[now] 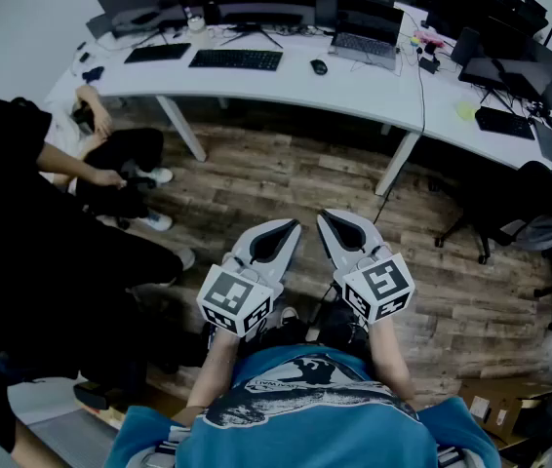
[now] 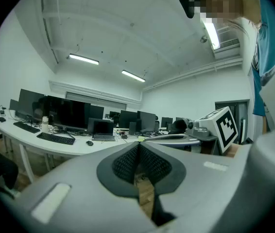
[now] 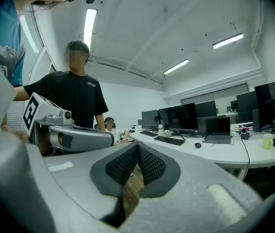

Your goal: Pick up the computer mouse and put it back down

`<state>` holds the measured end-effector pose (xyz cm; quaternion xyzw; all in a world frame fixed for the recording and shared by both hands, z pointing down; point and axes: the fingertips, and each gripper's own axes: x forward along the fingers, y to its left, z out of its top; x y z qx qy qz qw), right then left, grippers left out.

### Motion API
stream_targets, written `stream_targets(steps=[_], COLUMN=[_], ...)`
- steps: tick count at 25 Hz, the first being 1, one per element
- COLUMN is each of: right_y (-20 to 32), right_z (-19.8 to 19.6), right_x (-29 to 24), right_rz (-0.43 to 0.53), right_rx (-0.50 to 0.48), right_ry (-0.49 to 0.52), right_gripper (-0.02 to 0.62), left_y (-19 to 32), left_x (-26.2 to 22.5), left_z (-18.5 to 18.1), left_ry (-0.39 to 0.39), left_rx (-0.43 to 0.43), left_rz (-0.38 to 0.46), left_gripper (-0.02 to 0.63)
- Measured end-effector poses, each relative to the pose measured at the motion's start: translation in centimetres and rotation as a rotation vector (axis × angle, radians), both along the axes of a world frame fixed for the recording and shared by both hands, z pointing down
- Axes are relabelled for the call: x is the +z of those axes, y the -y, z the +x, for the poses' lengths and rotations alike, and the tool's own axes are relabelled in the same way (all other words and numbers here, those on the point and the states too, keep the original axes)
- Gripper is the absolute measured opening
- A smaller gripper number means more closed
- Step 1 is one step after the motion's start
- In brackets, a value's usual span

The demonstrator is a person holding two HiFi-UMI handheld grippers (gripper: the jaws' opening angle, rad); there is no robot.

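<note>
The black computer mouse (image 1: 318, 66) lies on the long white desk (image 1: 354, 91), between a keyboard and a laptop, far ahead of both grippers. It shows small in the left gripper view (image 2: 90, 143) and in the right gripper view (image 3: 197, 145). My left gripper (image 1: 291, 227) and right gripper (image 1: 325, 217) are held side by side close to the body, over the wooden floor, pointing roughly level toward the desk. The jaws of each are closed tip to tip with nothing between them, as the left gripper (image 2: 138, 144) and right gripper (image 3: 137, 145) show in their own views.
On the desk stand a black keyboard (image 1: 236, 59), a laptop (image 1: 362, 37) and several monitors. A person in black (image 1: 22, 261) stands close at the left and another sits by the desk (image 1: 110, 164). An office chair (image 1: 495, 208) stands at the right and a cardboard box (image 1: 495, 408) at the lower right.
</note>
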<state>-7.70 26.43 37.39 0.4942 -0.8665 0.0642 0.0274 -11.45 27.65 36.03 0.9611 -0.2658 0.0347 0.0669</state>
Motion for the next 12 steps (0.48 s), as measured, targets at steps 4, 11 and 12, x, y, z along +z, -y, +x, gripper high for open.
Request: stream_targets(steps=[4,11,12], right_y=[0.9,1.6,1.7], right_z=[-0.1,-0.1,-0.1], right_x=[0.1,0.3,0.4], right_rz=[0.005,-0.002,-0.002], right_rx=[-0.013,-0.01,-0.008], right_ry=[0.001,0.008,0.013], right_gripper=[0.002,0.002,0.002], left_y=[0.7,1.5,1.6], left_x=[0.1,0.4,0.4], left_z=[-0.2,-0.1,-0.1], left_ry=[-0.002,0.002,0.001], left_rx=[-0.013,-0.01,-0.01], left_rz=[0.003,-0.005,-0.006], left_gripper=[0.012,0.012,0.012])
